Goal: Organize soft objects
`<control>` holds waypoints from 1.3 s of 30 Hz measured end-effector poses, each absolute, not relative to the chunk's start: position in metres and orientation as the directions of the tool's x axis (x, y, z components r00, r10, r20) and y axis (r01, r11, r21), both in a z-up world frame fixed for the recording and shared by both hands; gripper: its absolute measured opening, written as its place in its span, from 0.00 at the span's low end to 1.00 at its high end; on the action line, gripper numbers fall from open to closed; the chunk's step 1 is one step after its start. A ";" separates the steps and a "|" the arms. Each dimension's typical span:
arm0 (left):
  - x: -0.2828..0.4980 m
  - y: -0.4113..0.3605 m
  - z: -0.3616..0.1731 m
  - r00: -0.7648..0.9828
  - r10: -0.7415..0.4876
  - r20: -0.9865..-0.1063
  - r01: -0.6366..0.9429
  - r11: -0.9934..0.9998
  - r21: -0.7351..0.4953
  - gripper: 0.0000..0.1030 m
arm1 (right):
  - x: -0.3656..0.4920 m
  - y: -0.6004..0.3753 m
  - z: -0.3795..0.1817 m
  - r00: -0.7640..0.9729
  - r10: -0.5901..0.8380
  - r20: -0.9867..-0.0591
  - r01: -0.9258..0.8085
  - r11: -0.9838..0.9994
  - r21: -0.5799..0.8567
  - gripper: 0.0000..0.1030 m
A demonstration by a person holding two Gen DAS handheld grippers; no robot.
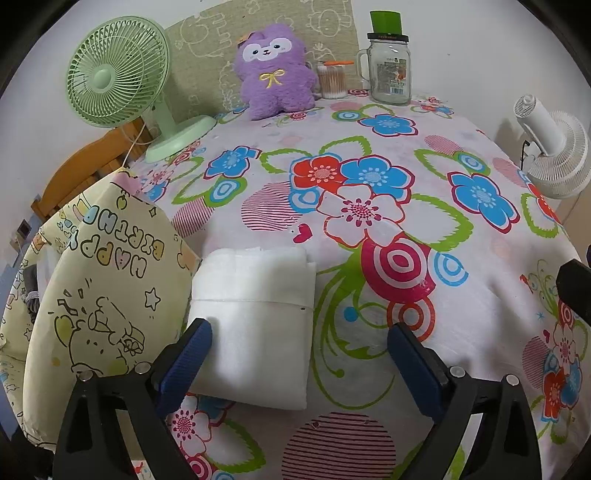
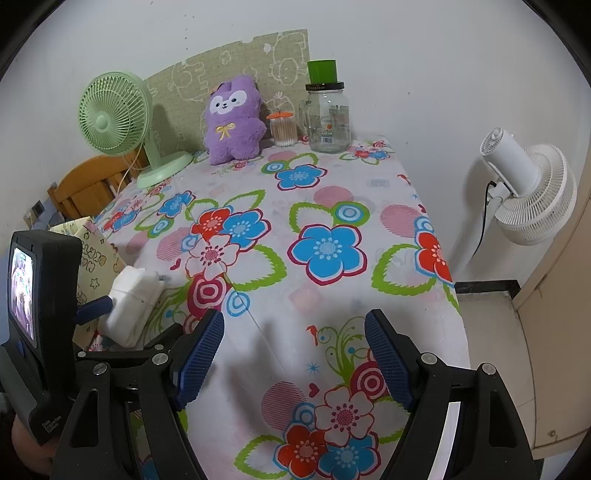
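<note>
Beside white cloth (image 1: pixel 255 325), bag (image 1: pixel 110 295) reads "HAPPY BIRTHDAY".

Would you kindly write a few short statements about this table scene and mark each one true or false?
1. The purple plush toy sits at the far end of the flowered tablecloth. True.
2. The left gripper is shut on the white folded cloth. False: its jaws stand open, one finger over the cloth.
3. The green desk fan lies on its side. False: it stands upright.
4. The clear glass jar carries a green cup on its lid. True.
5. The right gripper holds the plush toy. False: it is open over bare tablecloth.
</note>
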State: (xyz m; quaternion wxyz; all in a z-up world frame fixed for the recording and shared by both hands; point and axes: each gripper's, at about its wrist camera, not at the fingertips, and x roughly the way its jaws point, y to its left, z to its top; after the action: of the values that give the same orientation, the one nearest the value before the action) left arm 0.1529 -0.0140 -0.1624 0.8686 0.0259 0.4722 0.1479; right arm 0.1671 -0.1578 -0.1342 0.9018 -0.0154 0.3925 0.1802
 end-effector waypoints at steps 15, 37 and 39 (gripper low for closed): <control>0.140 -0.008 -0.140 0.582 0.157 -0.798 -0.175 0.982 0.066 0.00 | 0.164 -0.155 -0.132 0.630 0.321 -0.707 -0.344 0.932 0.117 0.79; 0.123 -0.012 -0.105 0.678 0.105 -0.727 -0.131 0.991 0.021 0.00 | 0.159 -0.153 -0.127 0.633 0.328 -0.702 -0.351 0.929 0.118 0.79; 0.121 -0.012 -0.100 0.688 0.098 -0.719 -0.127 0.992 0.014 0.00 | 0.159 -0.152 -0.127 0.632 0.329 -0.701 -0.352 0.928 0.118 0.79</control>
State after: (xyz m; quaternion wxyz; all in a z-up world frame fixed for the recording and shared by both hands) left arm 0.1211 -0.0124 -0.0999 0.9185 -0.0186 0.3902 0.0614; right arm 0.1587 -0.1522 -0.1271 0.9033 -0.0149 0.3850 0.1885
